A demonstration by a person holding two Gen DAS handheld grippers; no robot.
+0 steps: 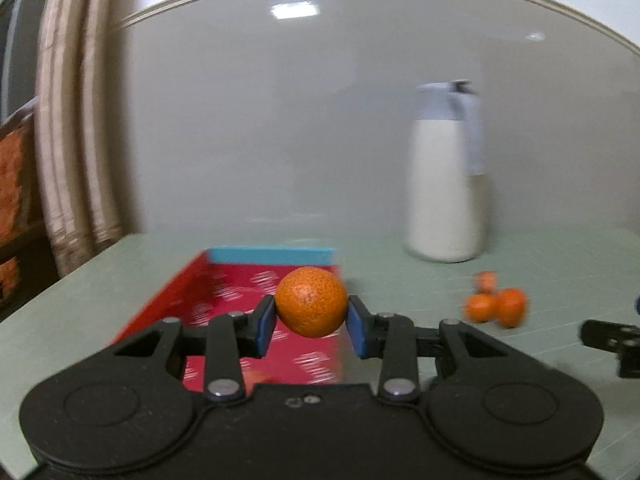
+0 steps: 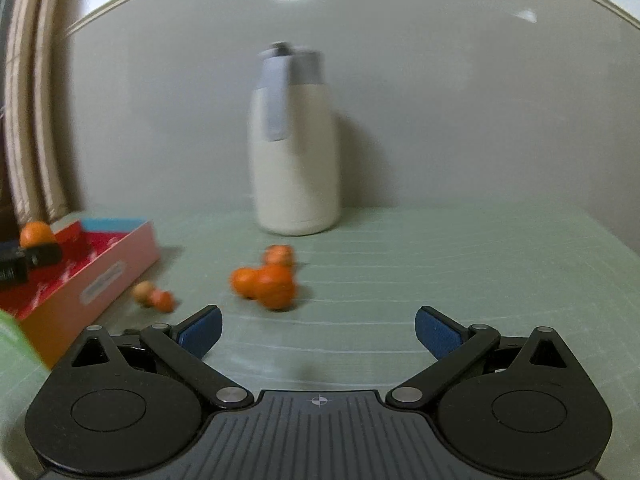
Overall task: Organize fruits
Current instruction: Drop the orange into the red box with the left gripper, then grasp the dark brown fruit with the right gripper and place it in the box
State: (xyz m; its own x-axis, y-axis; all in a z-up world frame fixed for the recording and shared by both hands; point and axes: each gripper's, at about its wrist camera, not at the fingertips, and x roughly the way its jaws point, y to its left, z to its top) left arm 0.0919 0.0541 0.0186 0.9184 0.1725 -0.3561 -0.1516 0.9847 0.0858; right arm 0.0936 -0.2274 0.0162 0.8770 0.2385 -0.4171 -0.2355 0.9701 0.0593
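Observation:
My left gripper (image 1: 311, 326) is shut on an orange tangerine (image 1: 311, 301) and holds it above the right side of a red box (image 1: 224, 300) with a blue far wall. The same tangerine (image 2: 37, 234) and box (image 2: 100, 272) show at the left of the right wrist view. My right gripper (image 2: 318, 330) is open and empty, low over the green table. A cluster of tangerines (image 2: 266, 284) lies just ahead of it, also seen in the left wrist view (image 1: 496, 304). Two smaller fruits (image 2: 154, 296) lie beside the box.
A tall white jug with a grey lid (image 2: 294, 140) stands at the back by the wall, also in the left wrist view (image 1: 446, 172). The pale green table (image 2: 440, 264) extends to the right. Curtains (image 1: 68, 140) hang at the left.

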